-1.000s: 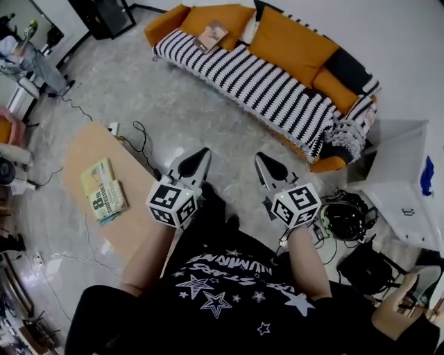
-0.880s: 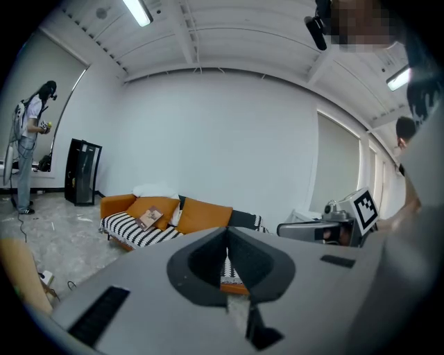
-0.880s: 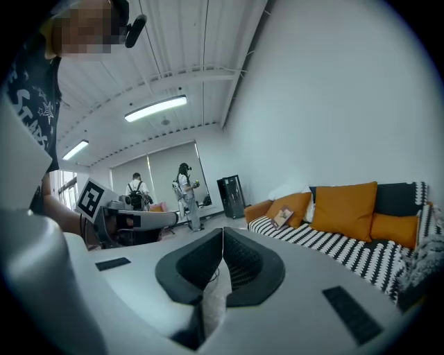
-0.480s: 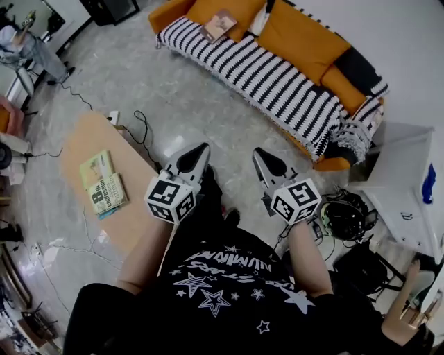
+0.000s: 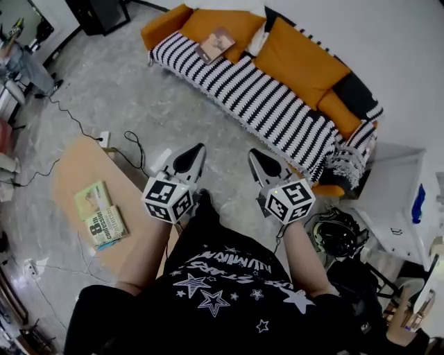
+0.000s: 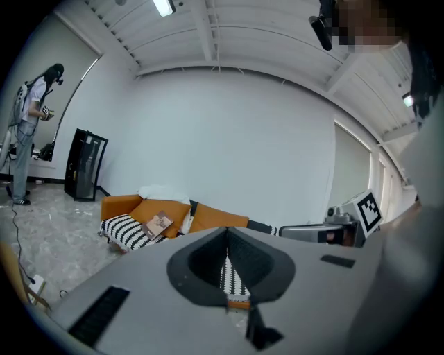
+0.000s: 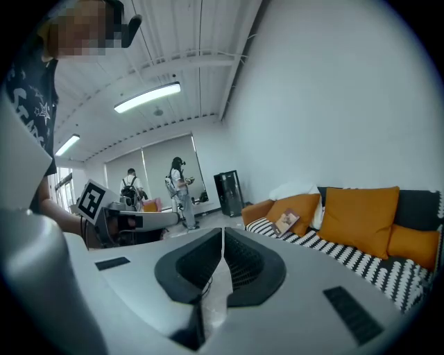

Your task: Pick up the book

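Shifted since a second ago: the table [image 5: 69, 163] and the two books [image 5: 100, 216] on it have slid lower in the head view, and the sofa [image 5: 305, 48] has swung slightly, as I carry both tools across the grey floor [image 5: 132, 90]. The tools themselves keep the same places in front of my chest. My left gripper [image 5: 199, 148] and right gripper [image 5: 253, 153] are held side by side, apart from each other, both aimed toward the sofa. Each has its jaws brought together with nothing between them; through the left one's thin slit only the striped blanket [image 5: 263, 90] shows. The book [image 5: 215, 45], brown-covered, lies flat at the sofa's far left end, where the blanket meets an orange cushion [image 5: 208, 21]. It is well apart from both tools, across the floor, and in the head view it sits beyond their tips and roughly between them, nearer the left one's line. From the left gripper view it appears left of the jaws; from the right gripper view, right of them. It is untouched and has kept its spot on the sofa over the second. The two books on the table lie off to my left, well clear of the left gripper. A person [image 6: 28, 132] stands at the room's far edge.
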Tool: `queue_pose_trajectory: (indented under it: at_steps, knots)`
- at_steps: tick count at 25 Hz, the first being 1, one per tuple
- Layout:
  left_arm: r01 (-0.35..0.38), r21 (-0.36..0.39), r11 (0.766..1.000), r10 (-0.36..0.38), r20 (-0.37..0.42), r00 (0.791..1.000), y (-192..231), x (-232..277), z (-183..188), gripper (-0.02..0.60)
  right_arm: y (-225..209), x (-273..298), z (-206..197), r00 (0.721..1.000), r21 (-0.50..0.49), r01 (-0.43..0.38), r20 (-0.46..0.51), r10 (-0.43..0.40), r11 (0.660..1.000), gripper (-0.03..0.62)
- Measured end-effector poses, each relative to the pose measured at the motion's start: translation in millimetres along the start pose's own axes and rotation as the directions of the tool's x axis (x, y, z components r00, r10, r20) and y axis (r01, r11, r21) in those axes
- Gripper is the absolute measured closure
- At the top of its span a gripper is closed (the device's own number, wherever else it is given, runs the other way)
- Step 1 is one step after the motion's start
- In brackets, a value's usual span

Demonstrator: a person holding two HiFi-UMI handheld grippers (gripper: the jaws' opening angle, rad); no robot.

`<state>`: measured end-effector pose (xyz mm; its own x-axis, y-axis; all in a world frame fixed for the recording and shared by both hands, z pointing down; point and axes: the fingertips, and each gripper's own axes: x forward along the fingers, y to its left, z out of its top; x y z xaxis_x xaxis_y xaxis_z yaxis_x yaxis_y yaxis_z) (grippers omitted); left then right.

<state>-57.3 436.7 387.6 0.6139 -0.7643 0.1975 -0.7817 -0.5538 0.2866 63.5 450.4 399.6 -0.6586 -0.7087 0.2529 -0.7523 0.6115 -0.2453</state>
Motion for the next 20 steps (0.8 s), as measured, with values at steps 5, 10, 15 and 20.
queue_pose_trajectory:
  at_steps: [5, 10, 15, 20]
  knots:
    - [0.004, -0.005, 1.000, -0.004, 0.001, 1.000, 47.4, 7.9, 17.0, 0.572, -5.9, 50.1, 22.9, 1.000, 0.005, 0.007, 0.002, -0.008, 1.000, 0.566]
    - [-0.074, -0.022, 0.997, 0.075, 0.028, 0.997, 100.7, 10.1, 36.8, 0.572, -11.3, 93.1, 41.4, 1.000, 0.010, 0.005, 0.014, -0.005, 1.000, 0.566]
    - [-0.106, -0.018, 0.994, 0.107, 0.030, 0.994, 134.3, 4.9, 43.3, 0.572, -3.0, 129.8, 44.0, 1.000, 0.031, -0.008, 0.013, 0.007, 0.999, 0.566]
    - [-0.132, -0.041, 0.990, 0.133, 0.013, 0.991, 150.6, -5.4, 37.5, 0.572, -4.2, 149.6, 38.2, 1.000, 0.048, -0.022, -0.015, 0.022, 0.999, 0.566]
